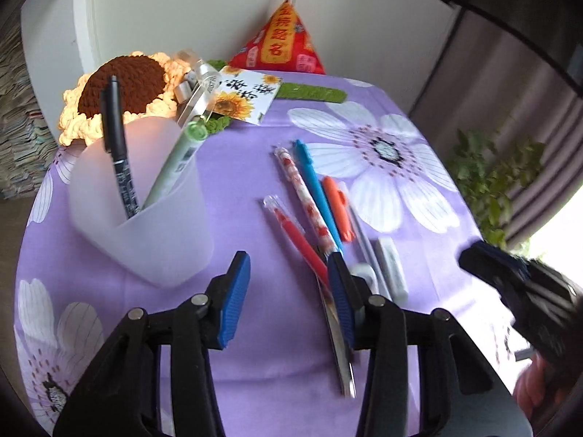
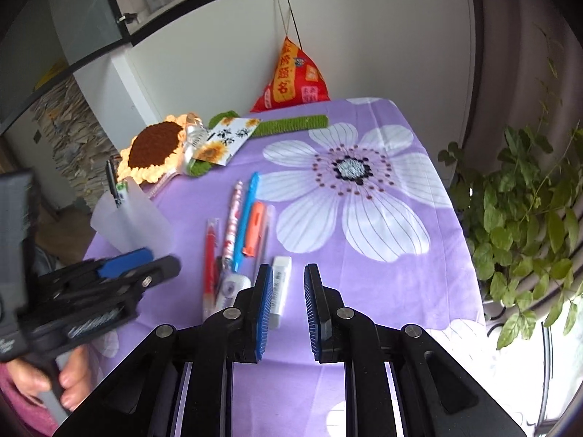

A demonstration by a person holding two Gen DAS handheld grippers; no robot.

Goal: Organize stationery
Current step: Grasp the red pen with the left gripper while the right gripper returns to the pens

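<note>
We hold the left gripper [image 1: 288,258] above the purple-clothed tabletop [image 1: 237,160]. Its jaws stand partly open and hold nothing - only cloth shows in the gap. From these jaws the frosted cup [image 1: 145,240] sits at ten o'clock, just beside the left finger. A black pen [image 1: 116,145] and a green pen [image 1: 175,167] lean inside it.

The loose stationery lies at about one o'clock from the left jaws, in a rough row pointing toward twelve. It starts with a red pen [image 1: 295,233], a patterned pen [image 1: 306,196], a blue pen [image 1: 317,189] and an orange marker [image 1: 337,207]. Then come a pale pen [image 1: 360,233] and a white eraser [image 1: 391,266]. The near ends of the red and patterned pens run under the right finger of the left gripper; we cannot tell whether they touch it.

In the right wrist view the right gripper [image 2: 289,269] has its jaws drawn close together - only a narrow slit of cloth shows between them, and nothing is held. The eraser lies at eleven o'clock from them, partly behind the left finger. A hand [image 2: 54,382] grips the other tool's handle at eight o'clock.

Beyond the cup, toward twelve, lie a crochet sunflower [image 1: 124,87] and a card [image 1: 244,98], with a red pouch [image 1: 284,47] hanging against the wall. A plant [image 2: 528,218] stands off the tabletop at three o'clock.
</note>
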